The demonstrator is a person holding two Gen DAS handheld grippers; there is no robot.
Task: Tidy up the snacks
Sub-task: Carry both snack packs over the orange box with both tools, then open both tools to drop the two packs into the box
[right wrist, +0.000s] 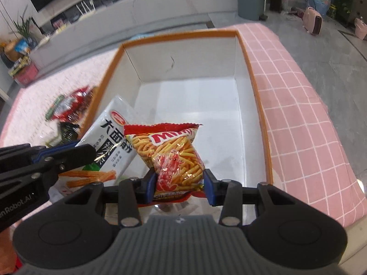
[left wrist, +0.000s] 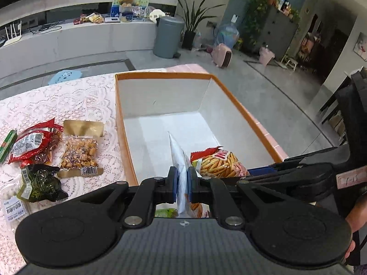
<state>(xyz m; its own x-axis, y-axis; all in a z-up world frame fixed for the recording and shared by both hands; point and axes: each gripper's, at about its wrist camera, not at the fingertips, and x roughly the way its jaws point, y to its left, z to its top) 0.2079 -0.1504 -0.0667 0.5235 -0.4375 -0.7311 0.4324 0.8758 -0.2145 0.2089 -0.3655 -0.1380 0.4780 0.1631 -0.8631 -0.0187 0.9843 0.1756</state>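
An orange-rimmed cardboard box [left wrist: 165,76] [right wrist: 183,34] with a white inside stands on the table. My left gripper [left wrist: 182,182] is shut on a white snack packet [left wrist: 180,160] [right wrist: 110,137], held edge-on over the box's near end. My right gripper [right wrist: 180,183] is shut on a red bag of shrimp sticks [right wrist: 174,155] [left wrist: 218,162], which hangs over the box floor just right of the white packet. The two bags overlap. In the right wrist view the left gripper [right wrist: 75,151] comes in from the left.
Left of the box, loose snacks lie on the lace cloth: a red packet [left wrist: 34,142], a clear nut packet [left wrist: 80,151], a dark green packet [left wrist: 39,183], a green stick [left wrist: 8,144]. A pink checked cloth [right wrist: 298,114] covers the table's right edge. The box floor [right wrist: 195,105] beyond the bags is bare.
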